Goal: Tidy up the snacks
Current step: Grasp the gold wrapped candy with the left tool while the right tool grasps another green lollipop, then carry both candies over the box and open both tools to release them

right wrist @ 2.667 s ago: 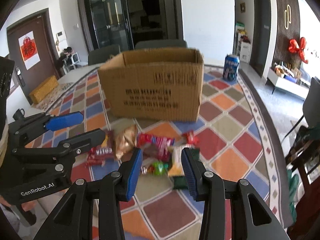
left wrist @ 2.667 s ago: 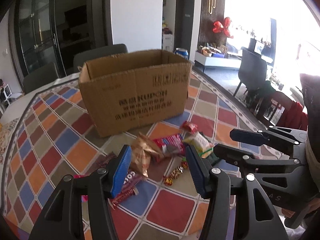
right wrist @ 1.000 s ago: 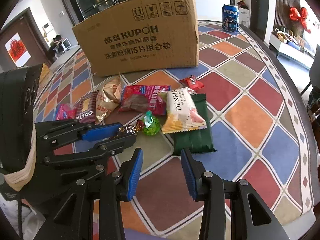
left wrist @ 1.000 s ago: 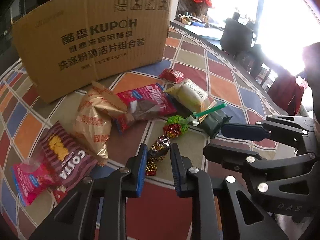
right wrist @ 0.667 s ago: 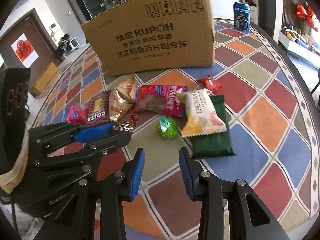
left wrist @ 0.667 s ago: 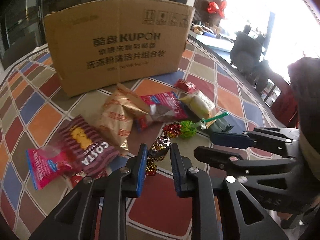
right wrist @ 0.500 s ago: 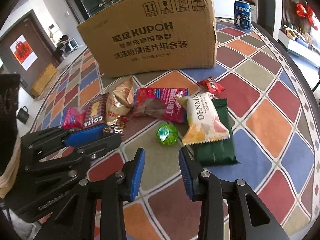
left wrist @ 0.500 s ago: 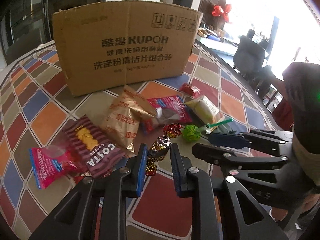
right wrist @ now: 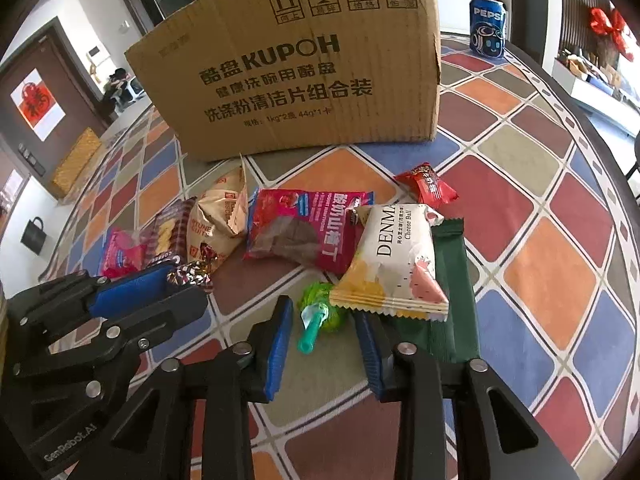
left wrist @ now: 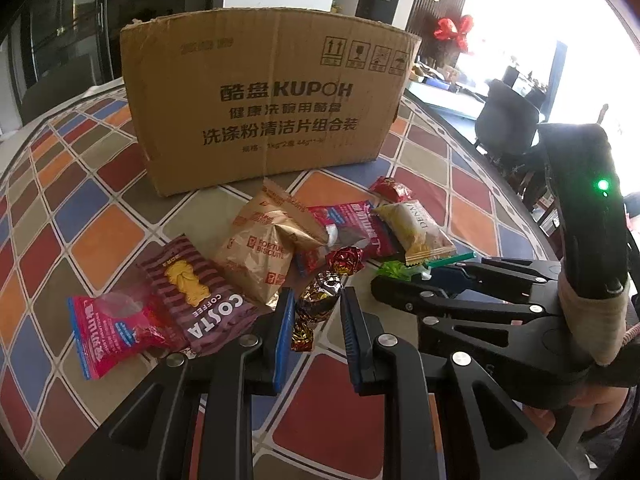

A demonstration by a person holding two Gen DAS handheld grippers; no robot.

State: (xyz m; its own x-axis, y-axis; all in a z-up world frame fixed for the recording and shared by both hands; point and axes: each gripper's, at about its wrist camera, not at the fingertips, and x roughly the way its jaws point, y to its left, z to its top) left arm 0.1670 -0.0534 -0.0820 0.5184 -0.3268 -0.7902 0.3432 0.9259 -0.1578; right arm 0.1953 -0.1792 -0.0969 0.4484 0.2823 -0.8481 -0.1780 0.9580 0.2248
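A brown cardboard box (left wrist: 272, 104) stands at the back of the checked tablecloth, with snack packets spread in front of it. My left gripper (left wrist: 317, 300) is shut on a dark foil-wrapped candy (left wrist: 322, 286), held just above the cloth; the right wrist view shows it at the left (right wrist: 190, 274). My right gripper (right wrist: 323, 312) has its jaws closing around a green lollipop (right wrist: 320, 304), the pads right at its wrapper and the teal stick pointing back between the fingers. The Denma Cheese Ball packet (right wrist: 396, 264) overlaps the lollipop's far side.
Left to right lie a pink packet (left wrist: 112, 328), a Costa packet (left wrist: 200, 304), a gold biscuit bag (left wrist: 264, 248), a red packet (right wrist: 308, 228), a dark green packet (right wrist: 452, 280) and a small red candy (right wrist: 426, 186). A Pepsi can (right wrist: 488, 32) stands behind the box. The table edge curves at the right.
My right gripper has moved forward and down to the green lollipop and its jaws have narrowed around it. My left gripper, open at first, has closed on the foil candy and keeps it.
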